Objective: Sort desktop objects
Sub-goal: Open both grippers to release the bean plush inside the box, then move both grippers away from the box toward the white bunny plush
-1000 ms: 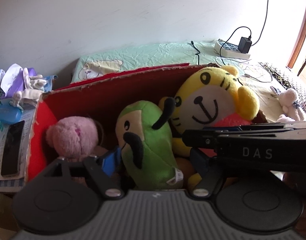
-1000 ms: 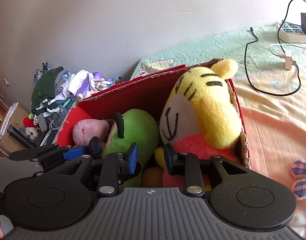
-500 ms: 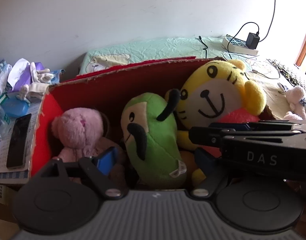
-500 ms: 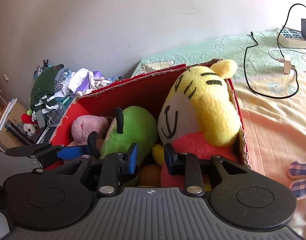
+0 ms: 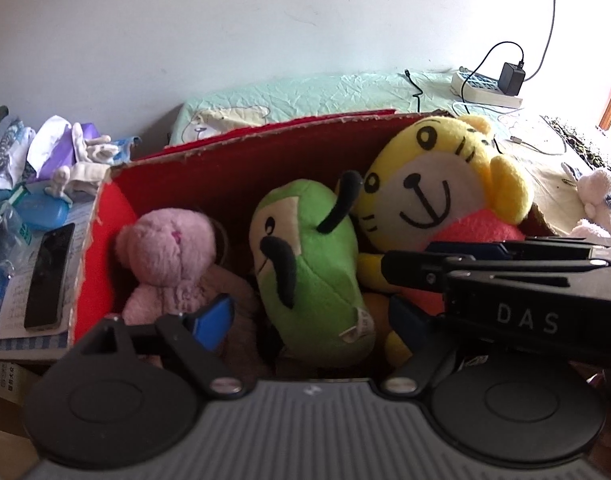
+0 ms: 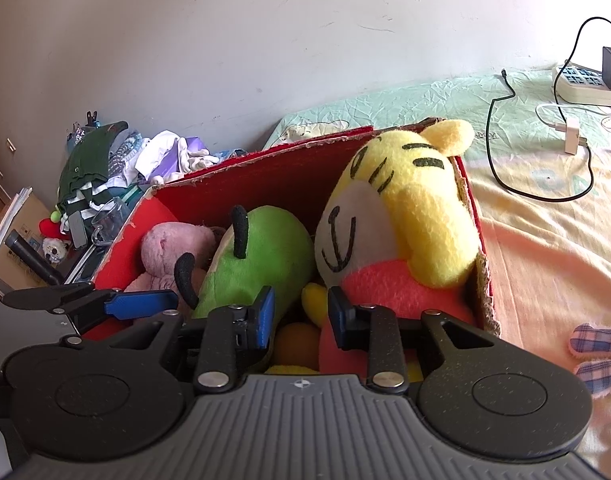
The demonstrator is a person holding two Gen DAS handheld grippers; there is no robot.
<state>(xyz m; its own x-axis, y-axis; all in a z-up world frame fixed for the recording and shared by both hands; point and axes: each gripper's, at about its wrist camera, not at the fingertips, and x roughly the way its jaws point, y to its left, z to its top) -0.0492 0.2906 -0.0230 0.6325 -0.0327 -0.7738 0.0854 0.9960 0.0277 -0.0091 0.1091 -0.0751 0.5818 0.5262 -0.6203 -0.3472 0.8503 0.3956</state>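
Hovering over the red box, the right hand-held gripper is opening, pinching nothing; the green plush is leaning upright just ahead-left, between the left hand-held gripper's spread jaws.

Daylight floods in from right of the red box, blowing out that edge; the box's interior lies shadowed. Fisheye bends corners dark.
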